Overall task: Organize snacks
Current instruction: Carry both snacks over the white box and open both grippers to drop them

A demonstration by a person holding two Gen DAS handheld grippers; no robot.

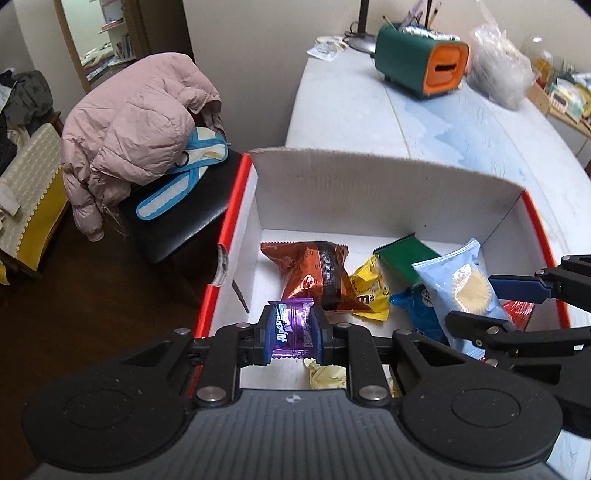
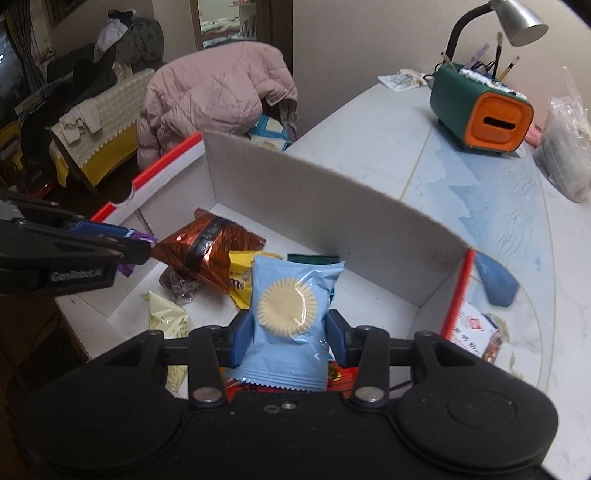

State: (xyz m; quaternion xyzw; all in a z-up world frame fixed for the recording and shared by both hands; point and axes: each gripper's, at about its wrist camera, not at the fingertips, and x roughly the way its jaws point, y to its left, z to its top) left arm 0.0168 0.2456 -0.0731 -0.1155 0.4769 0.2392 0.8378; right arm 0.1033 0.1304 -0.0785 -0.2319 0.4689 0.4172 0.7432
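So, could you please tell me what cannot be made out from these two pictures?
- Red packet: left wrist view, mostly hidden behind the blue biscuit pack and the right tool.
- Purple candy: brand name cut off by a finger of the left tool.
- Green packet: right wrist view, only its top edge shows above the biscuit pack.
- Box front: hidden by both tool bodies.

Both wrist views close, sharing box

Your light-blue cookie packet hides most of the green packet and the red wrapper; the desk lamp is cropped.
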